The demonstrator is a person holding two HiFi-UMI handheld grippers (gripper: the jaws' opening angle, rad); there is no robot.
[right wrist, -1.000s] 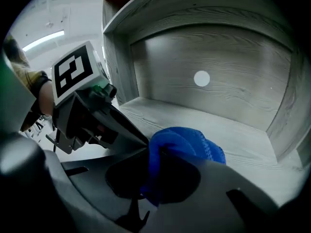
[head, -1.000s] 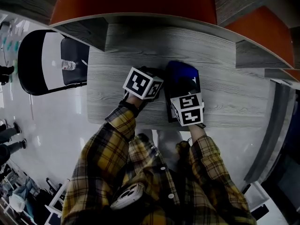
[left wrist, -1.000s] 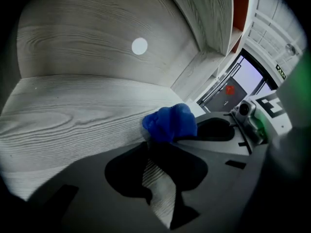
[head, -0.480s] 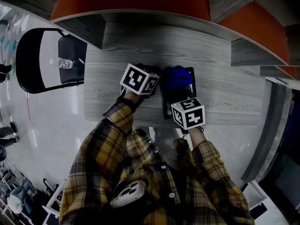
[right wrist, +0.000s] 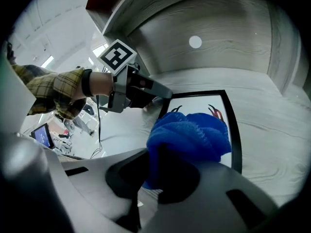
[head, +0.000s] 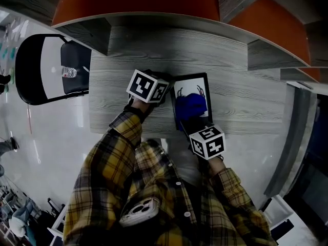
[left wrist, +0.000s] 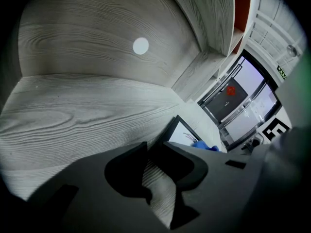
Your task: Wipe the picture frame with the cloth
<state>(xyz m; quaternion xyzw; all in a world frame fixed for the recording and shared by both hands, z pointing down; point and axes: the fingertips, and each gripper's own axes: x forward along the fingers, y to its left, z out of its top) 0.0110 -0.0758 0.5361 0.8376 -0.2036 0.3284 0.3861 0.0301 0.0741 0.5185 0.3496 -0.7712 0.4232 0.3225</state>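
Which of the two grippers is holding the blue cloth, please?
The right gripper: its jaws clamp the blue cloth; the left gripper is open and empty.

Blue cloth (head: 192, 105), black picture frame (head: 190, 76)

Black-rimmed rectangular picture frame (head: 188, 88): white print, dark and red antler-like marks. Lies flat on grey wood-grain tabletop (head: 246, 99), close to near edge, long side running near-far. Crumpled blue terry cloth (head: 192, 105): bunched on frame's near half, covering print centre. Near end pinched in right gripper (right wrist: 154, 171).
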